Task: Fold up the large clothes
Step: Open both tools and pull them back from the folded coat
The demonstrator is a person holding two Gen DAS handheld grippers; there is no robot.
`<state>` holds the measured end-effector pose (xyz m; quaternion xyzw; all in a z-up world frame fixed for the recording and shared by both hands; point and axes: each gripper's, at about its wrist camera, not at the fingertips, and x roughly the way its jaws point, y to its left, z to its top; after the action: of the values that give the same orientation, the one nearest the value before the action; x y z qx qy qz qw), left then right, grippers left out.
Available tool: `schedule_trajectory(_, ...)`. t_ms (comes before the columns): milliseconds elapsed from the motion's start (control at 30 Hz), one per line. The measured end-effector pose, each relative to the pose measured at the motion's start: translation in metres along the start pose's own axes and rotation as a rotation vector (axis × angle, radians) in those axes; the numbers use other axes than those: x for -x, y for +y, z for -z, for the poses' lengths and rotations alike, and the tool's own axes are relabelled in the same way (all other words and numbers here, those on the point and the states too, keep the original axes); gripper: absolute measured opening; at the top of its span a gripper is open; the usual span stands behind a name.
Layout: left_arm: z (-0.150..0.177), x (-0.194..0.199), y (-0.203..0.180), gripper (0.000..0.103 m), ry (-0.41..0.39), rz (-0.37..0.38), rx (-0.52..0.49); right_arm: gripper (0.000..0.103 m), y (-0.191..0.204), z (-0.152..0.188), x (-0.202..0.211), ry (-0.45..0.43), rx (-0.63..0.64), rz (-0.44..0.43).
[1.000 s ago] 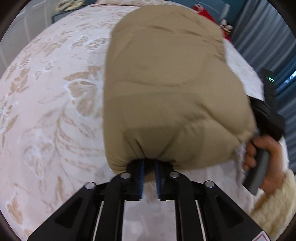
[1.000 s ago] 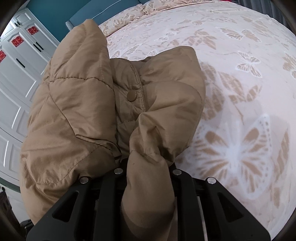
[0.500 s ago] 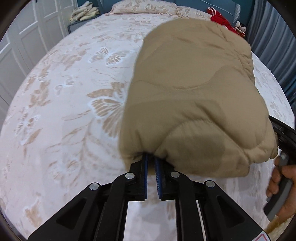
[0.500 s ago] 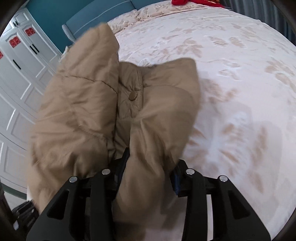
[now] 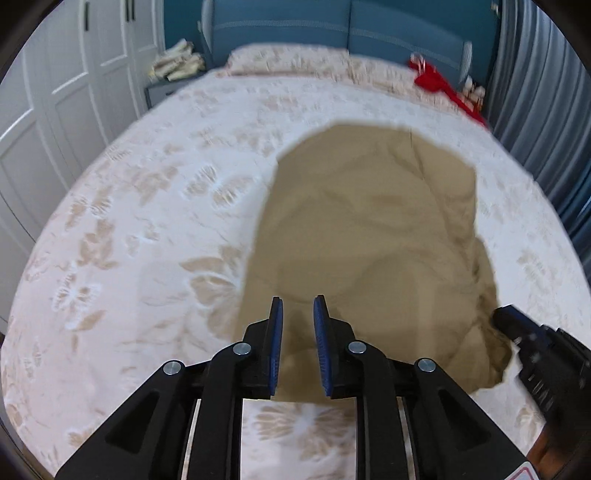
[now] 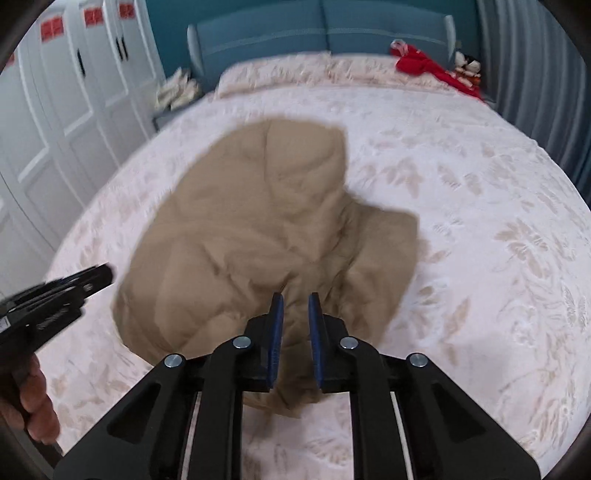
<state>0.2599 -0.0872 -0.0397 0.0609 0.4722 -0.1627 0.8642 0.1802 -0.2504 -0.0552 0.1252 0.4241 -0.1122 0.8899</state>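
so the tan puffer jacket (image 5: pixel 369 236) is lying in a lumpy heap on the bedspread (image 5: pixel 129 240), about the middle of the bed and nearer the foot end where i'm standing, and neither tool has hold of it. my left gripper (image 5: pixel 297 314) has its blue pads a little way apart with nothing pinched between them, just tan cloth showing behind the gap, and my right gripper (image 6: pixel 295 308) is the same deal, slightly parted and empty, hanging over the near hem. i'd guess the jacket sits where it does because the flat middle of the bed gives room to spread it, and the heap looks only roughly doubled over, so my read is the fold is partway at best and it needs smoothing or another fold. pose wise, both tools point forward toward the blue headboard (image 6: pixel 321 33) and tilt down at the near edge of the jacket. they're well apart, 1 over the left side of the near edge and 1 off its right corner: in the left view the right tool shows at the right corner of the heap, and in the right view the left one pokes in from the left, my left hand (image 6: pixel 35 410) wrapped round its handle. some red stuff (image 5: pixel 439 86) sits up by the pillows, well clear of all this. it's all a bit blurry so i can't tell seams or where the sleeves are.
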Motion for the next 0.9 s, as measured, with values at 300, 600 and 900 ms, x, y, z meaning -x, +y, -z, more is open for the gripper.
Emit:
schedule_trajectory(300,0.023,-0.031,-0.024,0.017,-0.024,-0.098,-0.070,0.013,0.001,0.039,-0.051,0.081,0.032,0.083)
schedule_trajectory(600,0.033,-0.013,-0.023,0.020,-0.045,-0.133,-0.043,0.024,-0.002,0.040,-0.015,0.037,-0.016,0.066)
schedule_trajectory(900,0.072,0.028,-0.023,0.035,-0.044,-0.147,0.021,0.062,0.013,0.068,0.054,-0.045,-0.009,0.089)
